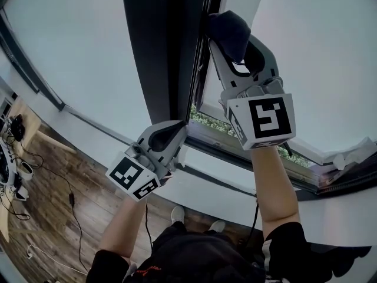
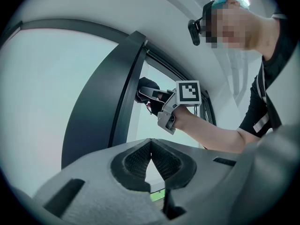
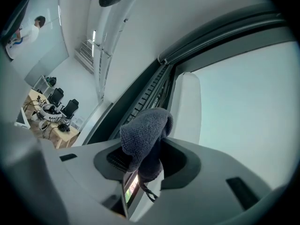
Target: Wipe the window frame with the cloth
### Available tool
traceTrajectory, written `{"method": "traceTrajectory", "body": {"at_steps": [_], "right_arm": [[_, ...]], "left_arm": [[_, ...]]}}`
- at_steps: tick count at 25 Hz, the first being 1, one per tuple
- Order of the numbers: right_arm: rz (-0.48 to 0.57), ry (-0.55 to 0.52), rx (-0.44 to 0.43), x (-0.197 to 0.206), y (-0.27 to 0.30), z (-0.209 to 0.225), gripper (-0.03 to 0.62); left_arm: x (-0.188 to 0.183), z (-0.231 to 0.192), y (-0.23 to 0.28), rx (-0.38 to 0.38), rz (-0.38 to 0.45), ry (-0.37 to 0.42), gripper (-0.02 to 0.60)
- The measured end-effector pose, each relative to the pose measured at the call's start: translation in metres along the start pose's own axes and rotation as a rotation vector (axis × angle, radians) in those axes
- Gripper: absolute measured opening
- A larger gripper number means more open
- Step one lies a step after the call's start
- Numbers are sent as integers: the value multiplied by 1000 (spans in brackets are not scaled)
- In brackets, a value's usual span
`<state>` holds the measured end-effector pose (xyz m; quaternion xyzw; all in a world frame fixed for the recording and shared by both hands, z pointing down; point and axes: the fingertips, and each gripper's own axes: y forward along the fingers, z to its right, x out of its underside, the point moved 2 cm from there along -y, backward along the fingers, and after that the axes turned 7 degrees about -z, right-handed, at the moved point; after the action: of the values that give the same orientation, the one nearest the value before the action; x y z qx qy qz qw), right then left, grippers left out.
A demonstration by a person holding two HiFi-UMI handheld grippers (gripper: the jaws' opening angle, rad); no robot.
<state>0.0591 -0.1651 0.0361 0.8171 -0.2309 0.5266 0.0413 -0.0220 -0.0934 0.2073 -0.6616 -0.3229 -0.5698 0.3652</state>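
My right gripper [image 1: 231,35] is shut on a dark blue-grey cloth [image 1: 228,29], held high against the dark window frame [image 1: 171,46] by the edge of the opened sash. In the right gripper view the knitted cloth [image 3: 144,137] bulges out from between the jaws, close to the frame's channel [image 3: 151,95]. My left gripper [image 1: 171,133] is lower, near the frame's foot, shut with nothing in it; its jaws meet tip to tip [image 2: 150,142]. The left gripper view shows the right gripper [image 2: 157,97] with the cloth [image 2: 146,89] at the frame [image 2: 124,93].
Large glass panes [image 1: 76,52] lie on both sides of the frame. The white sill [image 1: 194,187] runs below, with greenery [image 1: 209,122] through the gap. A wooden floor with cables [image 1: 53,199] and desks with chairs [image 3: 51,109] are further off.
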Motion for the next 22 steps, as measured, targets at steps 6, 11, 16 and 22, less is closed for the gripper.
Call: {"method": "traceTrajectory", "body": {"at_steps": [6, 11, 16, 22], "right_arm": [[13, 0, -2, -9, 7, -2, 156], [15, -33, -16, -10, 4, -9, 156], [0, -55, -26, -3, 1, -16, 156], [-33, -37, -57, 18, -1, -28, 156]], "left_arm": [[-3, -4, -2, -1, -5, 6, 20], [0, -3, -2, -3, -10, 5, 20], [6, -3, 1, -3, -22, 0, 20], [14, -3, 0, -6, -43, -15, 20]]}}
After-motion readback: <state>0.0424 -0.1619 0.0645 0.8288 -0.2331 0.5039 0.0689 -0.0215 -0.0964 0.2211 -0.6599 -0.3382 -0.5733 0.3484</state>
